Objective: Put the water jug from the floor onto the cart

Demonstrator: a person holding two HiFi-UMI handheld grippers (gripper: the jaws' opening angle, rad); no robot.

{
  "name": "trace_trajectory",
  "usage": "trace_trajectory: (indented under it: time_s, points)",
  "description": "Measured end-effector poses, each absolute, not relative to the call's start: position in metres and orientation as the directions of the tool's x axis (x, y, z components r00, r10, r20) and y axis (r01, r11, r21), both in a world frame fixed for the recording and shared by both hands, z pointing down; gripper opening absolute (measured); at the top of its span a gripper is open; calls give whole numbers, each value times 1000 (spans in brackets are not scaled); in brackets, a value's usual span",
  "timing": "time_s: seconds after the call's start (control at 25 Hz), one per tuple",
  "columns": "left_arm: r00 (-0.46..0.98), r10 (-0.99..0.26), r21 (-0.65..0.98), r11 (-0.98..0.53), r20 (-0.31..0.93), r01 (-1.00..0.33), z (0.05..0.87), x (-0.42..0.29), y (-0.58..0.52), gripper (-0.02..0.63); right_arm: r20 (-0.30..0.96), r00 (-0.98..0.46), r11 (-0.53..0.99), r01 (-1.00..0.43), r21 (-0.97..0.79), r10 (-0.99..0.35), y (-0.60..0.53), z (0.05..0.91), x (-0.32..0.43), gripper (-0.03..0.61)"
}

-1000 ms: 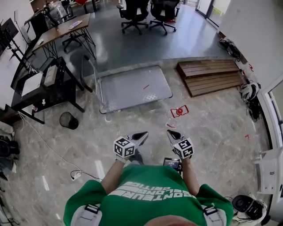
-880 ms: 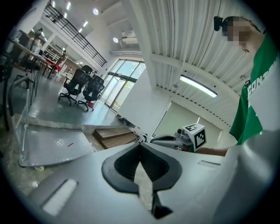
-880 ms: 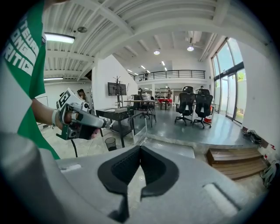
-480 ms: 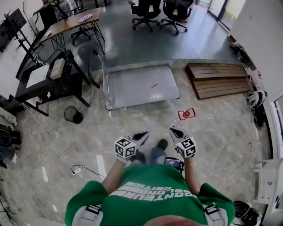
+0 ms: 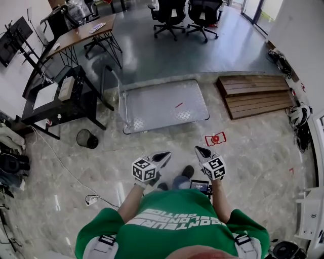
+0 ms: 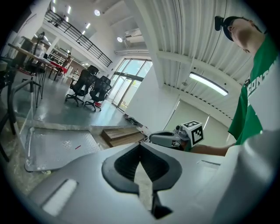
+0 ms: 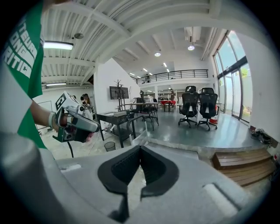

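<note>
Grey cart [image 5: 157, 109], grn shirt [image 5: 167, 239]

Cart [image 5: 162, 103] mid-floor; wooden platform [image 5: 258, 96] right of it; desk [image 5: 48, 96] left; chairs [image 5: 167, 12] behind.

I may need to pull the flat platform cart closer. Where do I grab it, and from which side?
Probably the top bar of the push handle, the tube hoop standing upright at the left end of the cart in the head view. Come from that end, with the jaws across the bar. The deck lies low and flat, and shows no other raised part to hold.
</note>
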State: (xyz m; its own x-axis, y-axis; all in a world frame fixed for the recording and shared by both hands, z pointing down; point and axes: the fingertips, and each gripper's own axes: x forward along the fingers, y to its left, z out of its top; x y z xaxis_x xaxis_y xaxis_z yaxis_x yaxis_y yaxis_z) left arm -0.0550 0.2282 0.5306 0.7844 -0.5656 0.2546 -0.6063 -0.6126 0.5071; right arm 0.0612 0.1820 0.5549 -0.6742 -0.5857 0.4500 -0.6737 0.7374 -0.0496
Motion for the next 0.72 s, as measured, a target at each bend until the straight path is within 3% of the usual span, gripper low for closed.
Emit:
trace_trajectory:
  time_s: [0.72]
  points:
    - [816,-503,465,-673,284,-576,523,48,102,14,417,-642,687,-725,-57,-643,51,549,166,-8]
